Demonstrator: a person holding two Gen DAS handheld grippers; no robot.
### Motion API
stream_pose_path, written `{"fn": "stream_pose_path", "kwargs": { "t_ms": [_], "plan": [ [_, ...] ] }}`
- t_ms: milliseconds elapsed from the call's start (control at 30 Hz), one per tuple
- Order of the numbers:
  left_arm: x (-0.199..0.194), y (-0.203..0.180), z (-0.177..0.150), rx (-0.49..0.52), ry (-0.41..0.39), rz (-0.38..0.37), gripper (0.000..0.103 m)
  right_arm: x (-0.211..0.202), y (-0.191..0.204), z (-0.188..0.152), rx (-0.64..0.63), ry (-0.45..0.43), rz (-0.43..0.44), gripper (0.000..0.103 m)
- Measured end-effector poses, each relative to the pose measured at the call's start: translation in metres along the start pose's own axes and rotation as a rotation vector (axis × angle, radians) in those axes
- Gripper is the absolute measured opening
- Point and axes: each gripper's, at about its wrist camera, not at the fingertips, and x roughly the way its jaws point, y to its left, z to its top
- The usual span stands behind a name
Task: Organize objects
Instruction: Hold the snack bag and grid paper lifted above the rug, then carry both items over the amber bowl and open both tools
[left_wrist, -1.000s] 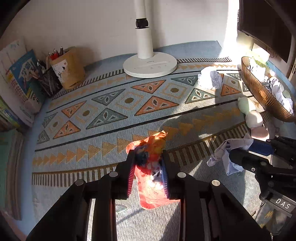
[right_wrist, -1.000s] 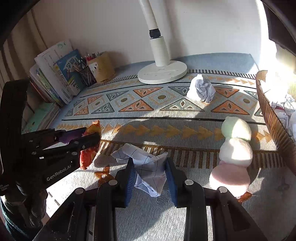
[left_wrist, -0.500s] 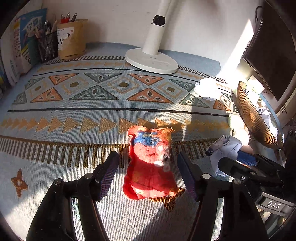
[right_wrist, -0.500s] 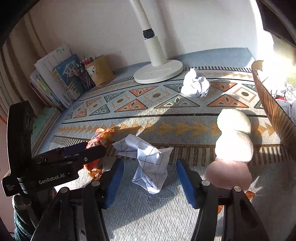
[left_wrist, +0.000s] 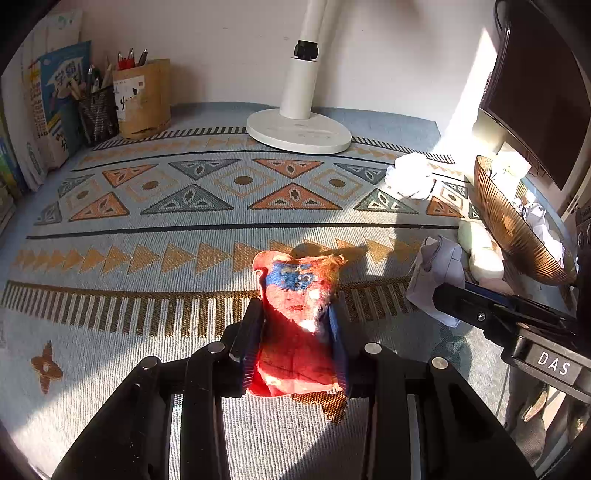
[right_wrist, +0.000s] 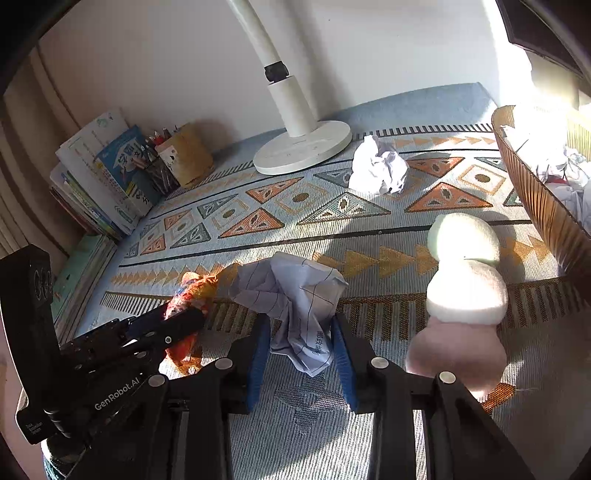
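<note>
Both sets of jaws have closed up again vs half a sec ago, when they were spread wide w/ the stuff lying loose between them. Left gripper (left_wrist: 295, 332) is now pinched on the red wrapper (left_wrist: 295, 314), pads pressed against both sides of it. Right gripper (right_wrist: 300, 347) is narrow around the crumpled lined paper (right_wrist: 295, 302), pads touching its lower folds, so I'd call that a hold too. Can't tell if either item is lifted off the rug (left_wrist: 147, 229) yet.

Progress, imo: early-mid. Ribbed amber basket (right_wrist: 546, 206), off to the right of the right gripper, already has some balled-up paper in it, so part of the sorting looks done. Still left: these two pieces in hand, another paper ball (right_wrist: 378, 166) further ahead near the lamp base (right_wrist: 303, 147), and the three soft pastel balls (right_wrist: 465, 288) just right of the right gripper, next to the basket. Whether those balls belong in the basket, idk. Pen cup and books at far left look tidy already.
</note>
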Motion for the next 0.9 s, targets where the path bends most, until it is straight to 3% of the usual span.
{"fn": "stream_pose_path", "kwargs": {
  "t_ms": [200, 400, 500, 600, 700, 800, 900],
  "plan": [
    [-0.002, -0.009, -0.003, 0.045, -0.021, 0.053, 0.031, -0.005, 0.003, -0.002, -0.025, -0.026, 0.007, 0.033],
    [-0.01, -0.01, 0.002, 0.024, -0.064, 0.077, 0.03, -0.023, -0.015, 0.001, 0.061, -0.066, 0.07, 0.033],
    [-0.026, -0.032, 0.019, 0.03, -0.105, -0.023, 0.03, -0.058, -0.036, 0.006, 0.139, -0.131, 0.117, 0.033],
    [-0.043, -0.077, 0.045, 0.118, -0.17, -0.098, 0.03, -0.113, -0.063, 0.02, 0.167, -0.255, 0.053, 0.033],
    [-0.046, -0.123, 0.075, 0.153, -0.186, -0.248, 0.03, -0.162, -0.111, 0.035, 0.297, -0.338, 0.083, 0.033],
    [-0.035, -0.173, 0.097, 0.208, -0.184, -0.35, 0.03, -0.194, -0.154, 0.043, 0.391, -0.402, -0.054, 0.033],
    [-0.014, -0.216, 0.107, 0.258, -0.152, -0.411, 0.03, -0.203, -0.185, 0.048, 0.444, -0.405, -0.211, 0.033]
  ]
}}
